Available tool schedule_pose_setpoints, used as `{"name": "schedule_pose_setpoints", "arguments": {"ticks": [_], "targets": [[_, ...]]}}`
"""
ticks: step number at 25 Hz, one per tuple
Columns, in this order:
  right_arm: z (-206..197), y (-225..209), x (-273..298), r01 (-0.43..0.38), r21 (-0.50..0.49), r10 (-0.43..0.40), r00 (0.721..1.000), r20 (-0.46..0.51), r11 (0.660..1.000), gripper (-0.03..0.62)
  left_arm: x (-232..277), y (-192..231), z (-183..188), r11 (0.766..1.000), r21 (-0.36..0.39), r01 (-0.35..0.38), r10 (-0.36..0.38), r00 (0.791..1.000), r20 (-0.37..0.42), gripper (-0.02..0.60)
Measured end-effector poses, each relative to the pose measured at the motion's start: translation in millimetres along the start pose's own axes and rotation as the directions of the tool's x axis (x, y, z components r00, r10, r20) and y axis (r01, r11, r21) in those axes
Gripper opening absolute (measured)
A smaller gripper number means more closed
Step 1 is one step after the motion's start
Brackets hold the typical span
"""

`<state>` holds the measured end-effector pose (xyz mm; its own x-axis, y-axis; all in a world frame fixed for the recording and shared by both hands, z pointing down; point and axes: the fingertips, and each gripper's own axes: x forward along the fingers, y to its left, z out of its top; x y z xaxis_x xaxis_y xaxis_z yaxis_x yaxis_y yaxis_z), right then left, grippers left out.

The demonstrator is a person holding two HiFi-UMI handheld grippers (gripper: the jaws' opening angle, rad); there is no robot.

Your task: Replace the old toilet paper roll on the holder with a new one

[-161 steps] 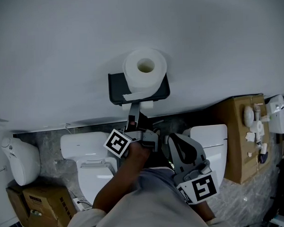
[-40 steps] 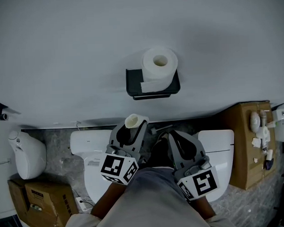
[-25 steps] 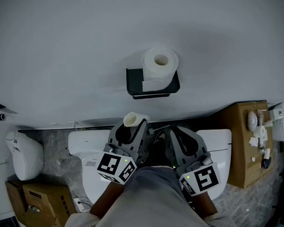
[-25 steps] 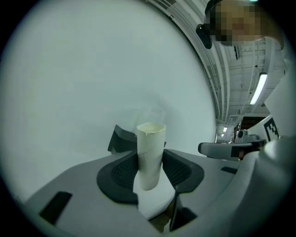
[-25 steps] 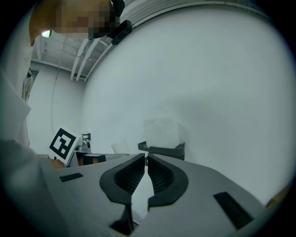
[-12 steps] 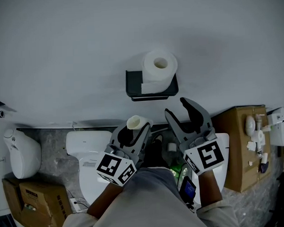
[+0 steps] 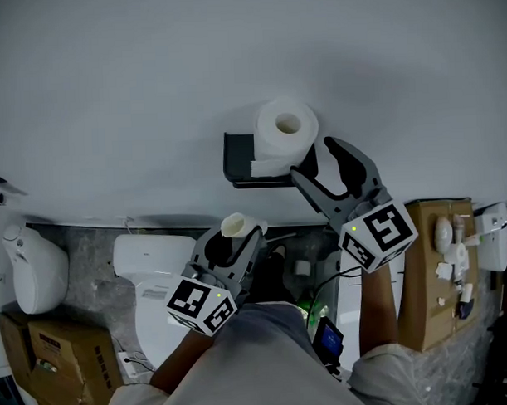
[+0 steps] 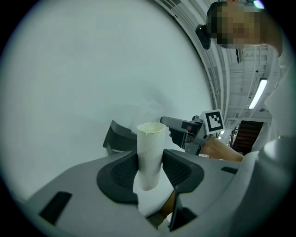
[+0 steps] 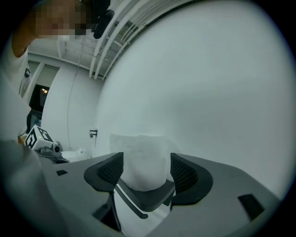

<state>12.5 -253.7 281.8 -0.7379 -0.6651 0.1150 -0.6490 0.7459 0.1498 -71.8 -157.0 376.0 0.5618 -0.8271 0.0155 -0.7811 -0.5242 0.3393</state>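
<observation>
A full white toilet paper roll (image 7: 286,130) sits on the black wall holder (image 7: 238,161). My right gripper (image 7: 313,159) is raised just right of and below the roll. Its jaws are opening, and the pads do not press on anything. In the right gripper view the roll (image 9: 147,157) shows ahead between the open fingers (image 9: 107,172), above the holder's tray (image 9: 144,200). Lower down, my left gripper (image 7: 236,238) is shut on an empty cardboard tube (image 7: 234,225). In the left gripper view the tube (image 8: 151,152) stands upright between the pads.
The wall is plain white. Below it stand a white toilet (image 7: 152,272) at the left and another (image 7: 349,290) at the right. A brown cardboard box (image 7: 428,270) with small fittings is at the right, another box (image 7: 64,362) at the lower left.
My right gripper has risen from beside the left one up to the roll on the holder, and its jaws have opened. The left gripper has kept still with the tube.
</observation>
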Motion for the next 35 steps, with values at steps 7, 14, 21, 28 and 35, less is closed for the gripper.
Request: {"name": "schedule_pose_setpoints", "arguments": {"ticks": [7,14,21,28,35], "targets": [[4.0,-1.7,22.9,-0.124,0.028,0.124,0.992,0.021,0.992,0.354,2.8,9.9,-5.4,0.999,-0.029,-0.021,0.020,1.000,-0.012,0.161],[7.7,2.0,39.0,-0.127,0.027,0.126,0.992,0.033,0.992,0.359,4.1,12.2,-7.7,0.998,-0.050,-0.024,0.023,1.000,-0.013,0.161],[12.1,6.7,48.3,-0.110,0.029,0.109,0.993,0.048,0.993,0.362,2.8,13.2,-11.6,0.998,-0.067,-0.017,0.016,1.000,-0.020,0.161],[11.8,10.1,54.9,-0.029,0.043,0.028,0.999,0.033,0.999,0.367,4.0,13.1,-11.0,0.997,-0.081,-0.001,0.000,1.000,-0.014,0.161],[12.6,13.9,69.9,0.043,0.060,-0.043,0.999,0.003,0.997,0.385,0.6,16.1,-7.7,0.996,-0.088,0.000,0.000,1.000,-0.003,0.161]]}}
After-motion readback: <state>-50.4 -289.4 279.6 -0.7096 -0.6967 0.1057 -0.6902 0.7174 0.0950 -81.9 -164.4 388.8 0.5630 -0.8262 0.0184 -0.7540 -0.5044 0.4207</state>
